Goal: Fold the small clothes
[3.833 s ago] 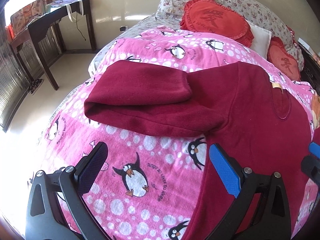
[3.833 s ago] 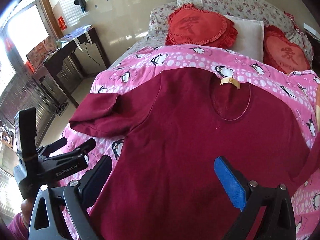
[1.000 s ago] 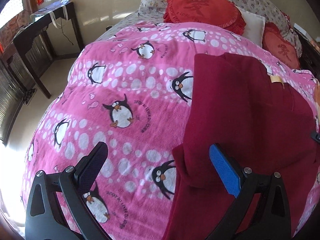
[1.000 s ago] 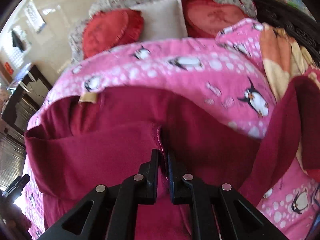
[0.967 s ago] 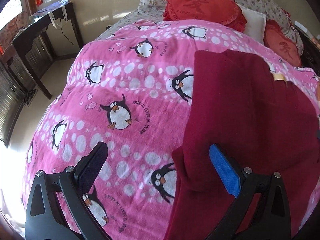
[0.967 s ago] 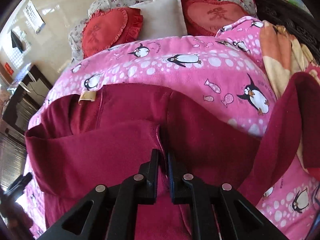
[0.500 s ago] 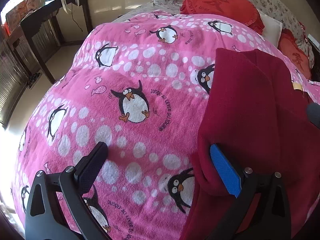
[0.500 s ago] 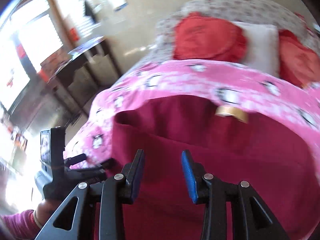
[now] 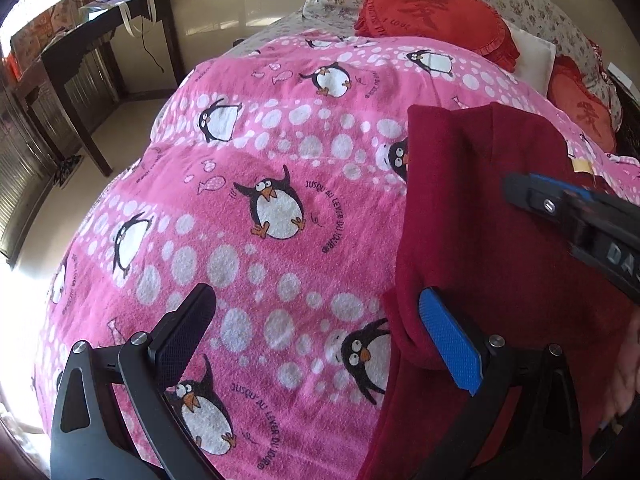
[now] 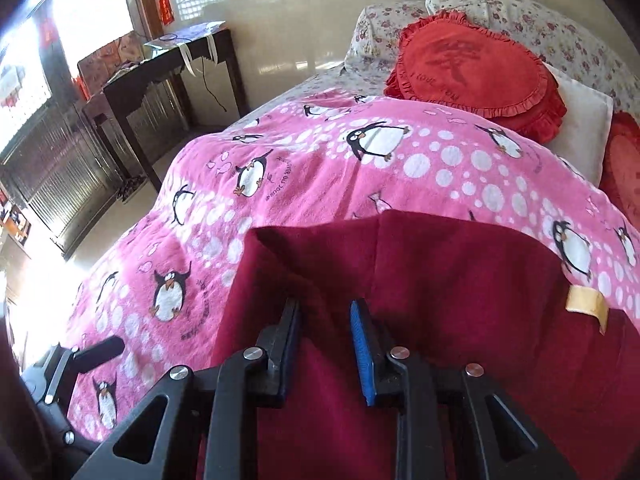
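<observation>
A dark red top [image 9: 480, 220] lies on the pink penguin blanket [image 9: 260, 140], its left side folded over; a tan neck label [image 10: 586, 304] shows at the right. My left gripper [image 9: 316, 300] stands wide open over the blanket. Its blue finger [image 9: 444, 336] rests against the folded left edge, and nothing is between the jaws. My right gripper [image 10: 324, 312] hovers over the left part of the top [image 10: 440, 280]. Its jaws are narrow and closing, with a ridge of red fabric in the gap and the pads not pressing on it. It also reaches in from the right in the left wrist view [image 9: 520, 188].
Red ruffled cushions [image 10: 472, 68] and floral pillows lie at the head of the bed. A dark wooden table [image 10: 160, 76] stands by the wall on the left, across bare floor. The left gripper's body [image 10: 96, 350] shows at the lower left of the right wrist view.
My right gripper let go of the red fabric it pinched and swung across to the top's left side; its jaws parted, then narrowed. The left gripper hardly moved.
</observation>
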